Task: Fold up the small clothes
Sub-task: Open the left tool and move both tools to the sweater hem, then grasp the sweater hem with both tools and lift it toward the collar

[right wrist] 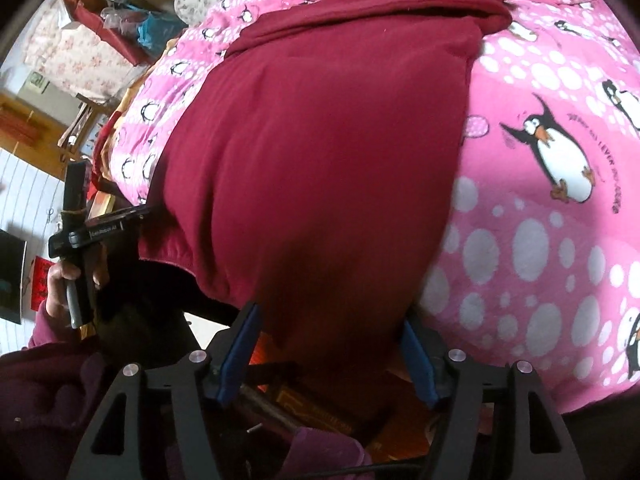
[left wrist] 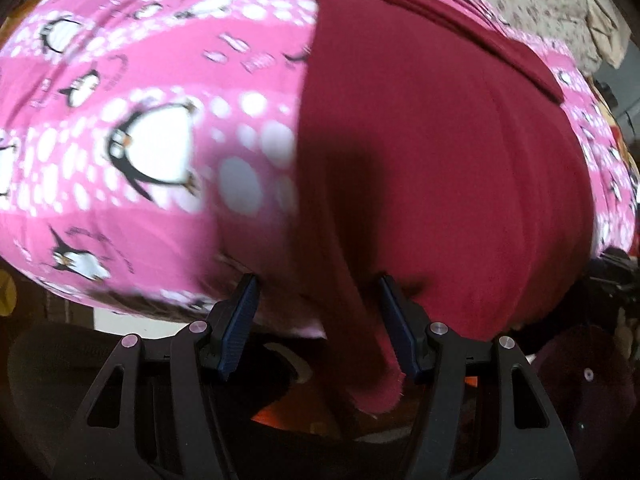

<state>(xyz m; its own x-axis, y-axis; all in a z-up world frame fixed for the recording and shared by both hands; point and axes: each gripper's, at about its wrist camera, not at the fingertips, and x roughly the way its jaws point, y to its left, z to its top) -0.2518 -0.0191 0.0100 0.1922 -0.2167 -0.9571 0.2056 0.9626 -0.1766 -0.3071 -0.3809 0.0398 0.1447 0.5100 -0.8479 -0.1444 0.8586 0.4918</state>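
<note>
Dark red plain garment (right wrist: 312,152) lying on a bright pink blanket (right wrist: 540,240) printed with white dots and black-and-white penguins with orange beaks; beyond it, cream fabric (left wrist: 532,4) with small reddish flowers

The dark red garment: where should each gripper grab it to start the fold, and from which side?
Grip the dark red garment at its near hem, from the bed's near edge. That hem overhangs the pink penguin blanket, so fabric already hangs between the open fingers of the left gripper and the right gripper, one near each corner.
</note>
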